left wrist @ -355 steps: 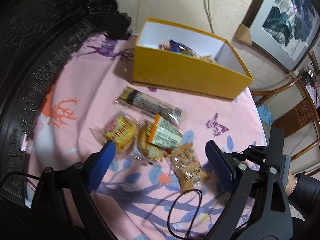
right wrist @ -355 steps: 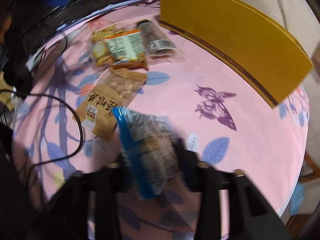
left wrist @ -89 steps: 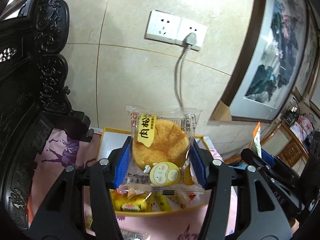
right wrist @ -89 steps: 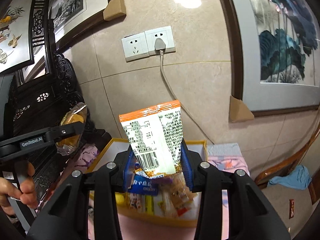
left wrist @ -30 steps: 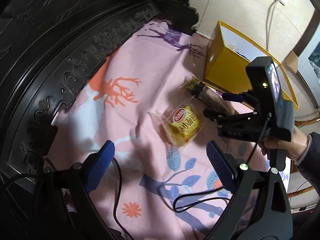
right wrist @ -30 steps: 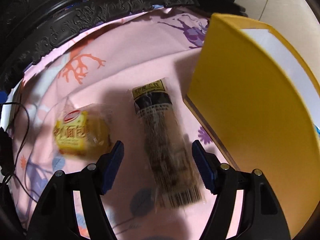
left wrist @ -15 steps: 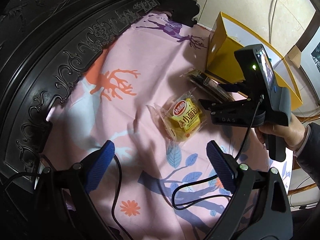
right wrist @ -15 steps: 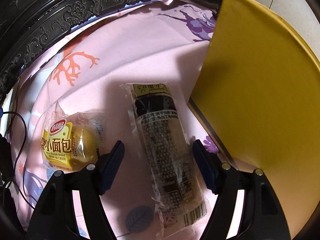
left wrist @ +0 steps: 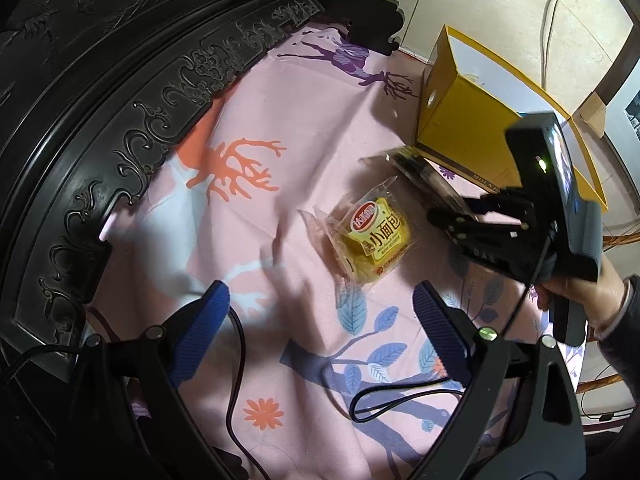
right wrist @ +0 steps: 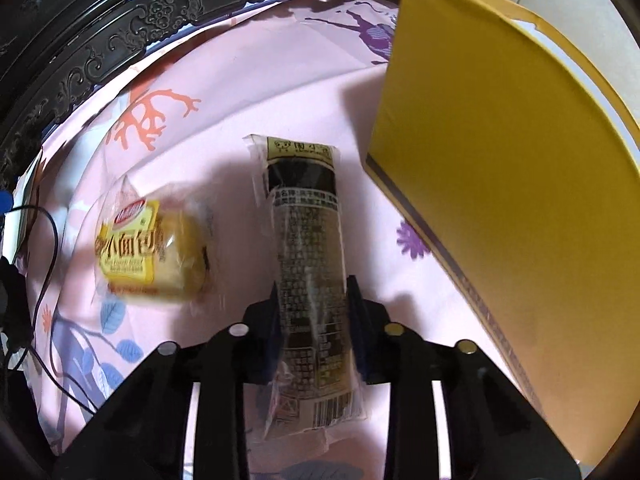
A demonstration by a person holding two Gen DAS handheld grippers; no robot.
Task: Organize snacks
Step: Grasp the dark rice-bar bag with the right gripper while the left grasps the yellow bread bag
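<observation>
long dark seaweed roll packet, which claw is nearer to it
Right. The right claw is closing around the long dark clear-wrapped roll packet; the left claw hangs open nearer the camera, past the yellow bread packet.

The left gripper (left wrist: 320,316) stands open at the bottom of the frame above a pink patterned cloth (left wrist: 280,140). A yellow bread packet (left wrist: 376,236) lies at centre, a dark long packet (left wrist: 424,176) just above it beside the yellow box (left wrist: 460,120) at upper right. At right, a hand (left wrist: 580,292) holds the right gripper (left wrist: 444,216) down at that long packet.
</observation>
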